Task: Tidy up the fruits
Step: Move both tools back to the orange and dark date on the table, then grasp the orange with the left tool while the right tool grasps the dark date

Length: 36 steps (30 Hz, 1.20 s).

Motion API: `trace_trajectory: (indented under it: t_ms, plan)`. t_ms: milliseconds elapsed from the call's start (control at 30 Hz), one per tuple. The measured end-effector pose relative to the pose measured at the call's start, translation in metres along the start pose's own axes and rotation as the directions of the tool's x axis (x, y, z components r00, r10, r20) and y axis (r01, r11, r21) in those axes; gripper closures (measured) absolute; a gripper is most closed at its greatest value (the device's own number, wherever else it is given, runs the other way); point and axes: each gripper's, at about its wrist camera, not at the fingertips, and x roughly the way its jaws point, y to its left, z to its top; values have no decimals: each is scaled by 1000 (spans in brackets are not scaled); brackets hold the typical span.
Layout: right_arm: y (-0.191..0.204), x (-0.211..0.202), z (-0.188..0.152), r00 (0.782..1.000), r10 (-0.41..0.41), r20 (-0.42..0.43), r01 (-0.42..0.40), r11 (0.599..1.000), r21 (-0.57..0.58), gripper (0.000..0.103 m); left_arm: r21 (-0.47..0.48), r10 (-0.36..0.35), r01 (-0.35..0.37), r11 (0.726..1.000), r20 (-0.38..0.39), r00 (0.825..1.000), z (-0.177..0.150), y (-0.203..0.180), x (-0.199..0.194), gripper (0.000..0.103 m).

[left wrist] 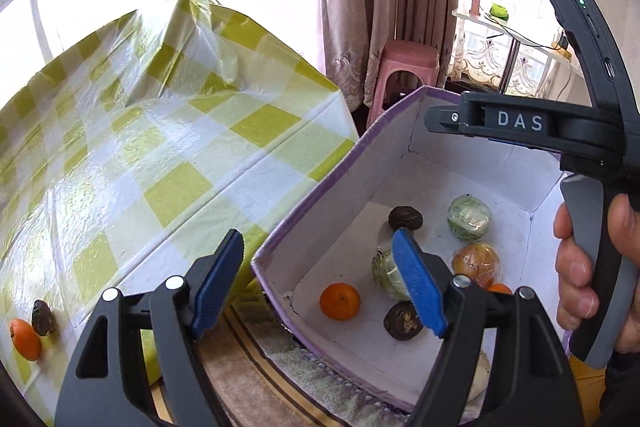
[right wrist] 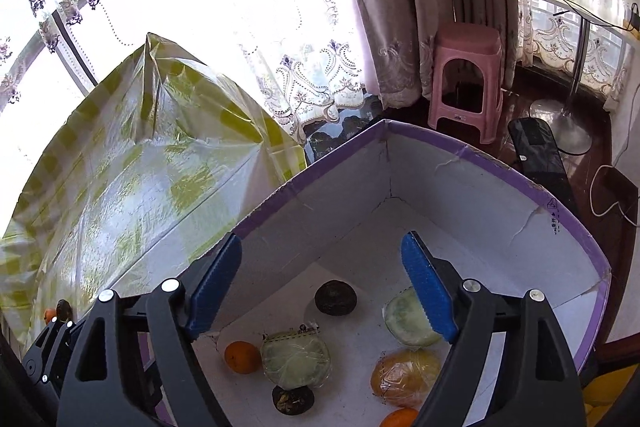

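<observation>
A: Where is the fruit sitting?

B: Most of it is lying inside the purple-edged white cardboard box (left wrist: 332,187) (right wrist: 480,187). A small orange tangerine (left wrist: 340,301) (right wrist: 242,357) is resting near the box's left wall, with a plastic-wrapped pale green round fruit (left wrist: 386,273) (right wrist: 296,359) just beside it. A dark brown wrinkled fruit (left wrist: 405,217) (right wrist: 335,297) is lying toward the box's far wall, and a second dark brown fruit (left wrist: 402,321) (right wrist: 293,399) is sitting nearer the cameras. A plastic-wrapped yellow-orange round fruit (left wrist: 476,263) (right wrist: 404,377) is lying toward the box's right side.

A: Anything outside the box?

B: Yes, a loose orange (left wrist: 25,339) and a dark shrivelled fruit (left wrist: 42,318) are sitting touching on the green-and-white checked plastic-covered surface (left wrist: 160,147) (right wrist: 120,167), well left of the box.

A: And the tools?

B: The left gripper (left wrist: 320,279) is hovering over the box's left wall, its blue fingers (left wrist: 218,287) spread apart and holding nothing. The right gripper (right wrist: 322,285) is hanging above the box, fingers (right wrist: 428,291) likewise apart and empty.
</observation>
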Motion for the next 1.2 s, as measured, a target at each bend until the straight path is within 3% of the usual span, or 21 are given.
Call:
trace_trajectory:
  t_ms: [300,767,1033,1200]
  plan:
    - [67,-10,-21,988,152,-36,-155,982,-112,23,-178,94,-83,980,51,994,-29,80,-51,26]
    - [182,-16,-74,954,267,-134,-297,896,-330,23,-452,243,-190,872,62,968,-93,203,-121,26]
    - [229,-4,-102,929,307,-207,-367,844,-392,23,-553,220,-175,815,17,975,-114,250,-123,27]
    - [255,3,-116,924,306,-228,-378,816,-438,23,-581,194,-182,793,-42,980,-121,267,-108,37]
